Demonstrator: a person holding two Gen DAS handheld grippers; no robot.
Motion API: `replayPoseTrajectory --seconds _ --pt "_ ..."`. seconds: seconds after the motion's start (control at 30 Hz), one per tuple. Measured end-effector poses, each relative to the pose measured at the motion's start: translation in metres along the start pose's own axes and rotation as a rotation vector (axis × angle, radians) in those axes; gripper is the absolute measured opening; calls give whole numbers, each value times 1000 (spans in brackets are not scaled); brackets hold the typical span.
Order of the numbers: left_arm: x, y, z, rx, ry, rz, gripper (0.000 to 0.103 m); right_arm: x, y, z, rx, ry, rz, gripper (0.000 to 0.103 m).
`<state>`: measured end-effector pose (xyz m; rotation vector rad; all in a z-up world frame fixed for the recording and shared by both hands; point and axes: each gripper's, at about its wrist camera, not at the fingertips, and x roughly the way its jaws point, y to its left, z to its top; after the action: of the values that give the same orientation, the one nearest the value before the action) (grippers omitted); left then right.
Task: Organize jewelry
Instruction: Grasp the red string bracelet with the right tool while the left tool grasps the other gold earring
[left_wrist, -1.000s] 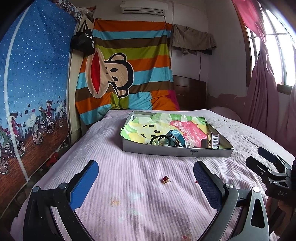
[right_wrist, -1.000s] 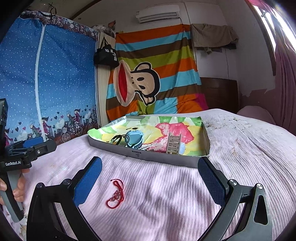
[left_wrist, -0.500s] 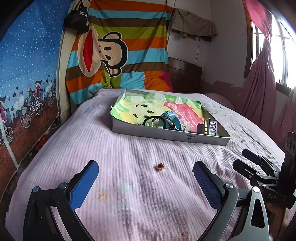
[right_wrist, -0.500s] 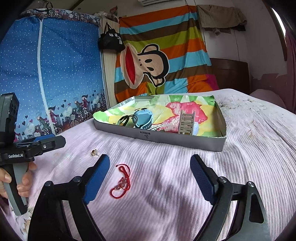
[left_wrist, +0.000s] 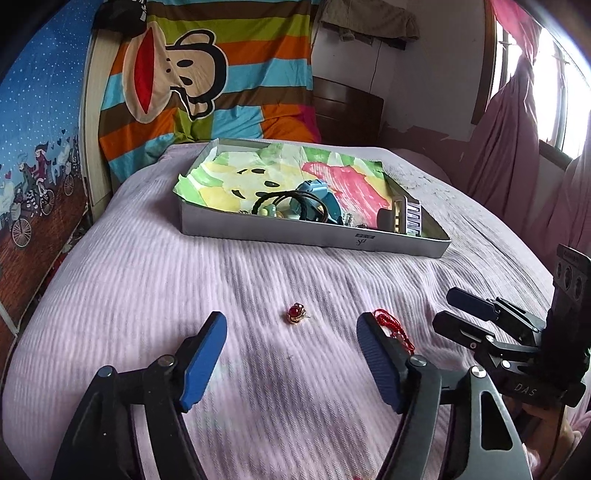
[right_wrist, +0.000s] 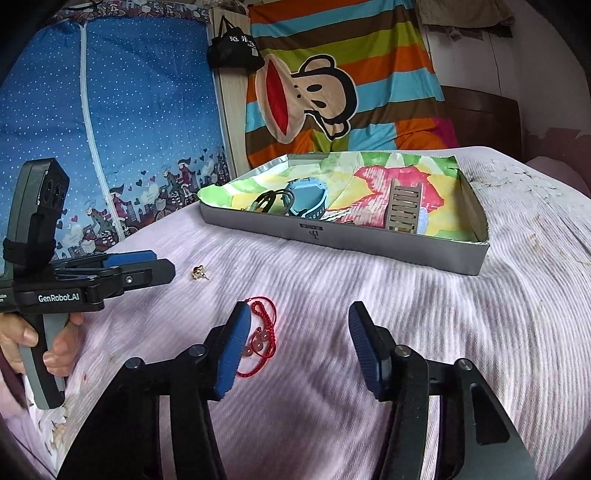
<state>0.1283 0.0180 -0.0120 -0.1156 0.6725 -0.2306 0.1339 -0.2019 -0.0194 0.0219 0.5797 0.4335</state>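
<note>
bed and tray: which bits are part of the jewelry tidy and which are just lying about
Job: red-stone earring, red cord bracelet, grey tray holding watch and hair tie.

Just about: monkey blanket, black bag, pink curtain.

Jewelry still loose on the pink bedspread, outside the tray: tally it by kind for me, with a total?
Small gold stud earring with a red stone: 1
Red braided cord bracelet: 1
Total: 2 loose pieces, both lying short of the grey cardboard tray.

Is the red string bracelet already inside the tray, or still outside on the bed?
Outside. The red string bracelet lies on the bed cover, short of the tray.
</note>
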Motion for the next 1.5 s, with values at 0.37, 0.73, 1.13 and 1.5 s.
replayPoseTrajectory --seconds 0.37,0.73,1.13,1.5 --pt "27 -7 8 23 79 2 37 16 12 -5 -48 66 39 35" --pt "42 -8 1 22 91 57 32 31 15 -7 -62 132 38 30" --pt "41 1 -5 -28 72 43 22 37 17 -8 -62 173 29 30" --pt "43 3 -7 -45 56 34 16 44 23 -9 -87 208 20 21"
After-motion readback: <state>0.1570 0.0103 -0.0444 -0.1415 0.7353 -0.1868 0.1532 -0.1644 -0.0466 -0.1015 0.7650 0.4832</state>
